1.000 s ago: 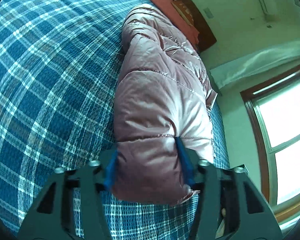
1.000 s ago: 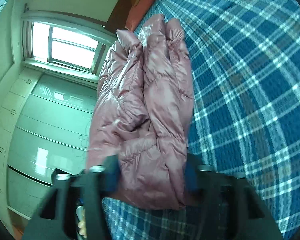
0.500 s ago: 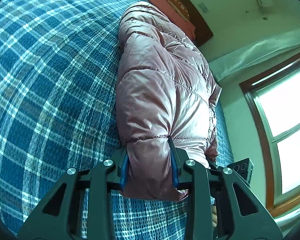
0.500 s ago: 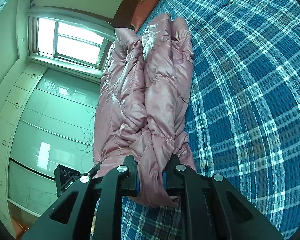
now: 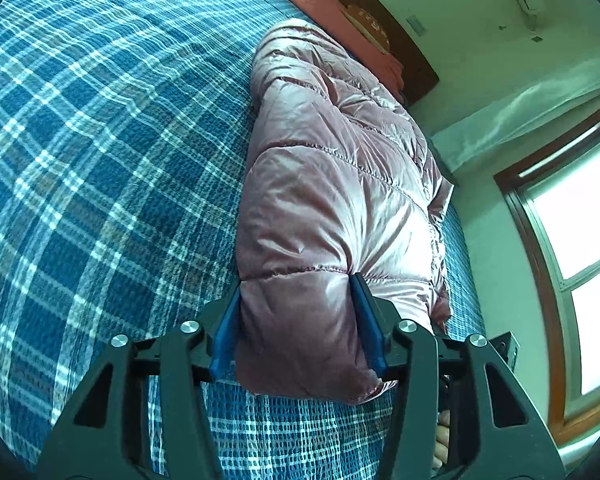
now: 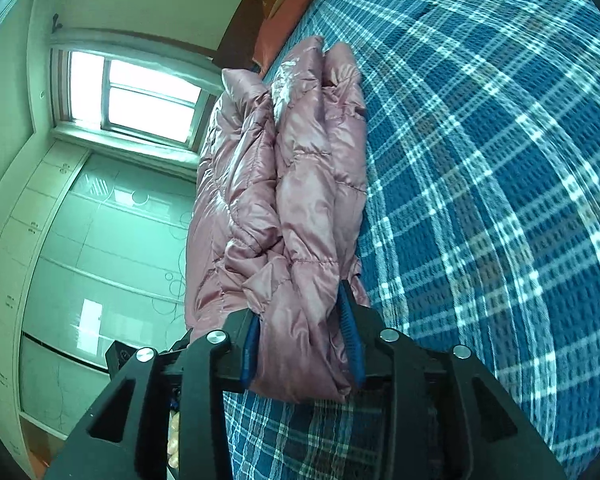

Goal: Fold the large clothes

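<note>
A shiny pink puffer jacket [image 5: 332, 184] lies folded in a long roll on a blue plaid bed cover [image 5: 100, 140]. My left gripper [image 5: 296, 292] has its jaws spread wide around the jacket's near end, the blue pads [image 5: 366, 320] touching the fabric on both sides. In the right wrist view the jacket [image 6: 292, 184] shows as stacked folds near the bed's edge. My right gripper [image 6: 300, 304] has its jaws partly apart around the bunched near end, with its pads [image 6: 350, 332] against the fabric.
A salmon pillow [image 5: 340, 20] and a dark headboard [image 5: 400, 48] lie at the far end of the bed. A window [image 5: 580, 232] and a pale wardrobe [image 6: 92, 260] stand beyond the bed's edge. The plaid cover [image 6: 480, 160] stretches wide beside the jacket.
Both grippers were squeezed tight on the jacket's end half a second ago. Their jaws have now widened, and the fabric between them has puffed back out.
</note>
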A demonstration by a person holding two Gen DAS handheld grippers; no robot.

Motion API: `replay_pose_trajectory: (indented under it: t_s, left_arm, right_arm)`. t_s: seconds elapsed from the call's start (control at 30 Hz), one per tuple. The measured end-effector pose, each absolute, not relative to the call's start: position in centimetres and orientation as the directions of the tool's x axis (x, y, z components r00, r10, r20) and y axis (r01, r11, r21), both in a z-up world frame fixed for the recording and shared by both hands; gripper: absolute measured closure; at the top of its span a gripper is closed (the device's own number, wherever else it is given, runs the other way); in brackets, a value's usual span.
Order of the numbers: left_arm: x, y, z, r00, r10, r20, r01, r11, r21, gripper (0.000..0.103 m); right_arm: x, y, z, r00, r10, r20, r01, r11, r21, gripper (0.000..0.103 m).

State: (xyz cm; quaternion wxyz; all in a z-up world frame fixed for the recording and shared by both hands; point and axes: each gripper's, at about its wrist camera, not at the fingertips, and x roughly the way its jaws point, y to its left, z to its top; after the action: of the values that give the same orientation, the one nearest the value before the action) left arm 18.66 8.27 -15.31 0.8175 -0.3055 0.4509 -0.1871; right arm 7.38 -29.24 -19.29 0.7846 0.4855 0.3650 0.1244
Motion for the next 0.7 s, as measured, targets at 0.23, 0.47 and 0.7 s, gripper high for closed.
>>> replay_pose_trajectory:
  t_s: [0.23, 0.47, 0.7]
  left_arm:
    - [17.1, 8.8, -14.4, 0.551, -0.530, -0.645, -0.012, 0.767, -0.641, 0.050]
    - [15.1, 9.1, -13.2, 0.581, -0.439, -0.685, -0.035, 0.828, -0.560, 0.044]
    - [12.3, 8.6, -10.6, 0.629, -0.291, -0.721, -0.022, 0.920, -0.390, 0.040]
  right_arm:
    - [4.9, -29.9, -20.0, 0.719, 0.523, -0.458, 0.182, 0.494, 0.850, 0.066]
    - [1.7, -29.4, -18.3, 0.733, 0.482, -0.481, 0.200, 0.523, 0.828, 0.066]
    - [-2.3, -28.0, -16.2, 0.731, 0.376, -0.569, 0.223, 0.657, 0.720, 0.065]
